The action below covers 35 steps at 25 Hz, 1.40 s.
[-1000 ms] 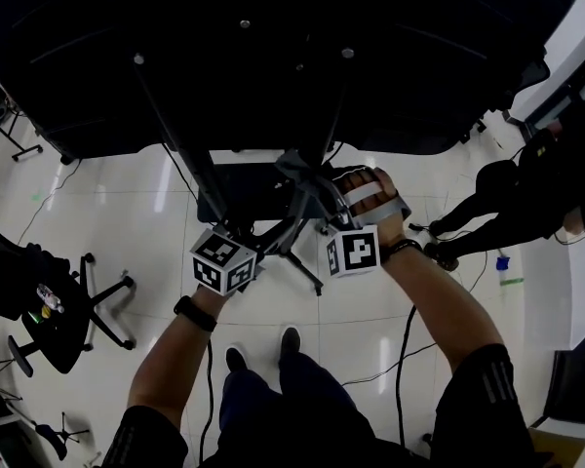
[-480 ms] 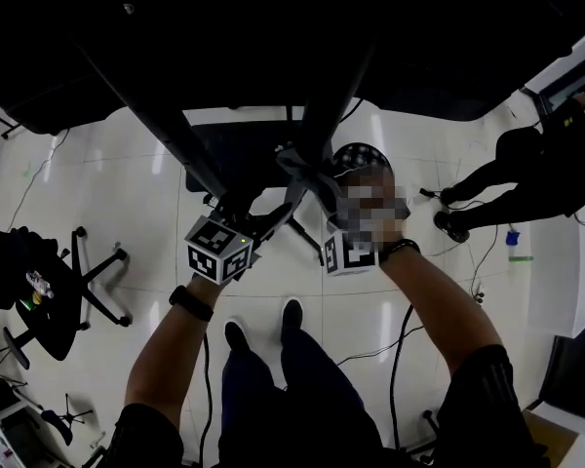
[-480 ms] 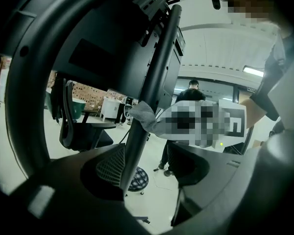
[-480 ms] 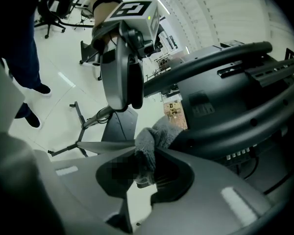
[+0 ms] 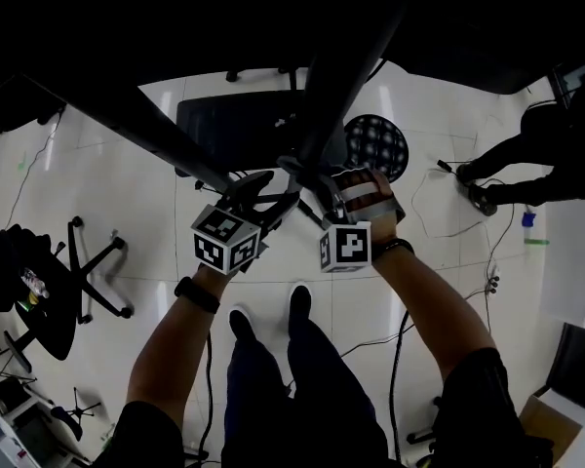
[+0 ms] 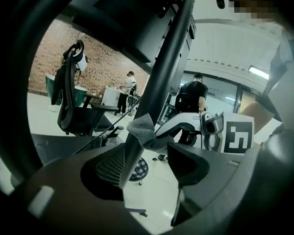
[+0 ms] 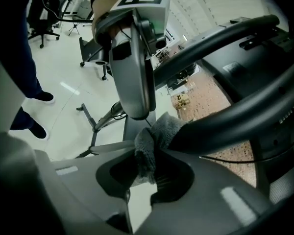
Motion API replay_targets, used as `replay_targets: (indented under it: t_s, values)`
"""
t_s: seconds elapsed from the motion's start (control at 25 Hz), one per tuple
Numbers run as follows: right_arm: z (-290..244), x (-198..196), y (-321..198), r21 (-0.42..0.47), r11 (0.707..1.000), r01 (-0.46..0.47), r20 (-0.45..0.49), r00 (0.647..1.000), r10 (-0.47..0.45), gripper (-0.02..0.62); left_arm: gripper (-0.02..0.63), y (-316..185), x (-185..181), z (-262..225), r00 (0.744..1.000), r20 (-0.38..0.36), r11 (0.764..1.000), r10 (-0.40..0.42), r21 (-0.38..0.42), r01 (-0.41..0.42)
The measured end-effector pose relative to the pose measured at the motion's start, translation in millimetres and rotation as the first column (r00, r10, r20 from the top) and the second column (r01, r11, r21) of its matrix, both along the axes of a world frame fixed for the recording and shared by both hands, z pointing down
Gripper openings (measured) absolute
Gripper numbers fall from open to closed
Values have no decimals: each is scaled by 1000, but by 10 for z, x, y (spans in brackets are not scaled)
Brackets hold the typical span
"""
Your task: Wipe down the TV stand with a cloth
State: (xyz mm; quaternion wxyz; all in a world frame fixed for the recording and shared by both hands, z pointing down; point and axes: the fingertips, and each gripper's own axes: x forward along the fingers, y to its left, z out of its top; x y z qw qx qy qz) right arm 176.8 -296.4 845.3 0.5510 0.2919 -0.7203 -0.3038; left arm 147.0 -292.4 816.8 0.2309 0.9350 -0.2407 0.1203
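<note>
The TV stand's slanted black pole (image 5: 336, 86) crosses the head view's middle. A grey cloth (image 5: 300, 171) is bunched against it. My right gripper (image 5: 320, 185) is shut on the cloth (image 7: 154, 136), which is pressed onto the pole (image 7: 225, 121) right at the jaws. My left gripper (image 5: 258, 195) sits just left of it, open, with the pole (image 6: 159, 82) running between its jaws close to the left one. Floor shows between the pole and the right jaw. In the left gripper view the cloth (image 6: 142, 129) wraps the pole just beyond the jaws, held by the right gripper (image 6: 186, 126).
The stand's flat black base (image 5: 234, 125) lies on the white tile floor below. A round perforated stool (image 5: 375, 144) stands beside it. An office chair (image 5: 78, 271) is at the left, a person (image 5: 546, 154) at the right, and a cable (image 5: 400, 330) trails near my feet.
The head view has tipped down: the dark screen has slid out at the top and the stool has come into sight. Both grippers stay together at the pole with the cloth.
</note>
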Motion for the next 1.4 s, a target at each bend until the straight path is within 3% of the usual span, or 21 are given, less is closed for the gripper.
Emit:
replay_targets:
  t_s: [0.64, 0.88, 1.08, 1.24, 1.4]
  values:
    - [1371, 20, -10, -140, 984, -115, 22, 993, 119, 58, 296, 141, -13, 1237, 999, 19, 987, -45, -156, 48]
    - [1509, 53, -12, -162, 976, -145, -5, 989, 146, 58, 295, 179, -51, 1236, 999, 33, 988, -31, -151, 35]
    - [1172, -102, 295, -219, 958, -185, 161, 962, 222, 60, 296, 266, -247, 898, 999, 22, 992, -37, -117, 39]
    - [625, -376, 809, -276, 945, -177, 393, 877, 278, 61, 295, 443, -520, 349, 999, -15, 997, -33, -65, 31]
    - [-182, -617, 1286, -233, 957, -175, 506, 818, 273, 61, 295, 689, -843, -359, 998, -52, 1000, -24, 13, 24]
